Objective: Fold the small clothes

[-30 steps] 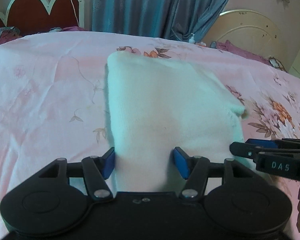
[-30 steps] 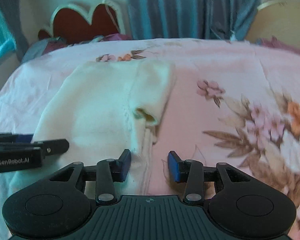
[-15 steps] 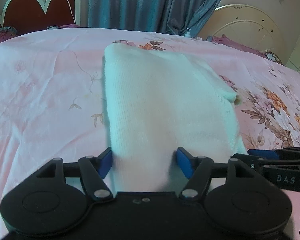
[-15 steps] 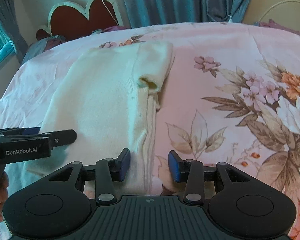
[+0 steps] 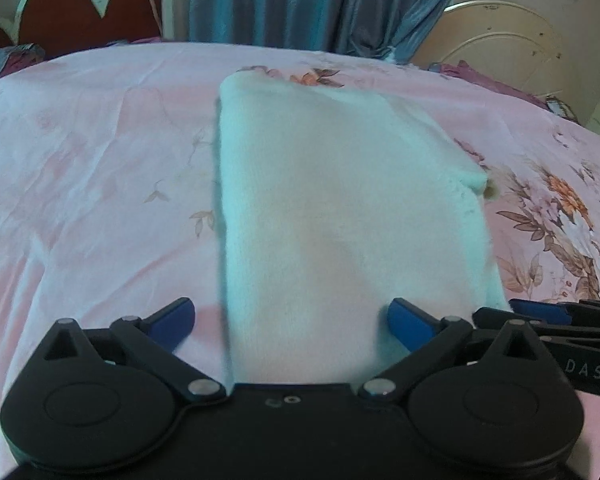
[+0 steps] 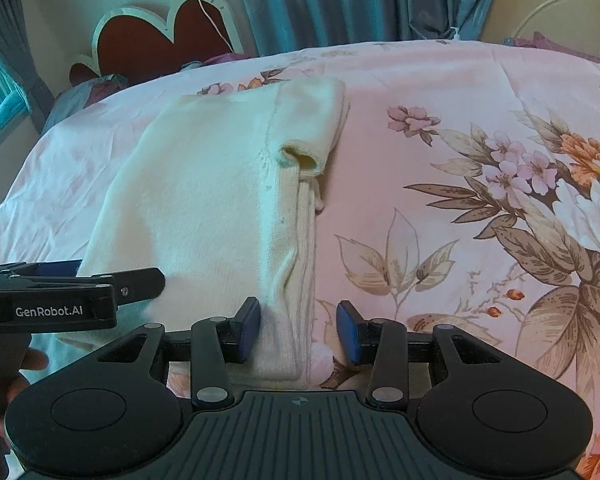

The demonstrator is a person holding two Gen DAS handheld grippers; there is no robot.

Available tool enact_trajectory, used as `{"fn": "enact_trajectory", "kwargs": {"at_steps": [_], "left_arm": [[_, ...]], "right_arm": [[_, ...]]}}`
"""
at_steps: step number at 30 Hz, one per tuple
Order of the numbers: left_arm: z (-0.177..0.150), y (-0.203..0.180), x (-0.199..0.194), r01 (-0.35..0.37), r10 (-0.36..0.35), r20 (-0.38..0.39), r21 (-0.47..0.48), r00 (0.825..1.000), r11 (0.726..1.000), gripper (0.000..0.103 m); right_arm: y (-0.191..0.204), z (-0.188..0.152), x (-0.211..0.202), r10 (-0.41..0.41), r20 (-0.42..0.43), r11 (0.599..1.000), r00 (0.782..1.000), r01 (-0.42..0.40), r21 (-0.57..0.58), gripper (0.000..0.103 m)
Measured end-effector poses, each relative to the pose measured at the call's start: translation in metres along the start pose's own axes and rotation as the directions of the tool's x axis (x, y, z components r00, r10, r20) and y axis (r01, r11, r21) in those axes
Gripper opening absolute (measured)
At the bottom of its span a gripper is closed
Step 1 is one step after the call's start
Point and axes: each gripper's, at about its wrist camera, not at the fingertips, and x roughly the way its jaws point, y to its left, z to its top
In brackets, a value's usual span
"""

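A cream knitted garment (image 5: 340, 208) lies folded lengthwise on the pink floral bedsheet (image 5: 100, 168). Its short sleeve (image 6: 312, 128) lies folded over the right side. My left gripper (image 5: 290, 320) is open wide, its blue pads straddling the garment's near left edge. My right gripper (image 6: 298, 326) is open, its pads either side of the garment's near right edge (image 6: 296, 320). Each gripper shows from the side in the other's view: the right gripper (image 5: 556, 320) in the left wrist view, the left gripper (image 6: 72, 288) in the right wrist view.
A red headboard (image 6: 160, 36) with a white rim and blue curtains (image 5: 320, 0) stand behind the bed. A round cream frame (image 5: 500, 40) is at the back right. Pillows (image 6: 88, 92) lie at the bed's head.
My left gripper's jaws have opened much wider. Both grippers have drawn back toward the near end of the garment, so more of it and the sheet shows.
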Motion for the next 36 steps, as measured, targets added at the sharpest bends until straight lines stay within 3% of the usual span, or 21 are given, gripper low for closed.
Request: {"fn": "enact_trajectory", "kwargs": {"at_steps": [3,7,15,17,19,22,28,36], "left_arm": [[0.0,0.001,-0.001,-0.045,0.044,-0.016,-0.044,0.999,0.998,0.103],[-0.001,0.006,-0.004,-0.051,0.044,-0.056,-0.118,0.997,0.992,0.103],[-0.002,-0.003,-0.005,-0.138,0.127,-0.076,-0.168,0.989,0.976,0.103],[-0.003,-0.005,-0.007,-0.152,0.142,-0.07,-0.177,0.987,0.972,0.103],[-0.007,-0.002,-0.01,-0.124,0.114,-0.058,-0.212,0.992,0.969,0.102],[-0.012,0.001,-0.019,-0.12,0.11,-0.053,-0.273,0.993,0.954,0.094],[-0.021,-0.018,-0.061,-0.155,0.156,-0.011,-0.203,0.988,0.967,0.092],[-0.054,-0.063,-0.165,-0.193,0.196,0.115,-0.036,0.974,0.981,0.098]], "right_arm": [[-0.002,0.0,0.0,0.007,0.003,1.0,1.0,-0.007,0.0,0.041],[-0.003,-0.001,-0.001,0.015,0.008,1.0,1.0,-0.015,0.005,0.041],[-0.003,-0.001,-0.003,0.014,0.016,1.0,1.0,-0.014,0.008,0.042],[-0.002,-0.001,-0.006,0.006,0.017,1.0,1.0,-0.006,0.016,0.05],[-0.003,-0.001,-0.012,-0.005,0.019,1.0,1.0,0.004,0.023,0.059],[-0.007,-0.005,-0.033,0.011,0.053,0.999,0.999,-0.013,0.042,0.062],[-0.004,-0.022,-0.083,0.051,0.083,0.999,0.995,-0.052,0.013,0.064],[0.012,-0.058,-0.176,0.061,0.154,0.996,0.986,-0.05,-0.072,0.082]]}}
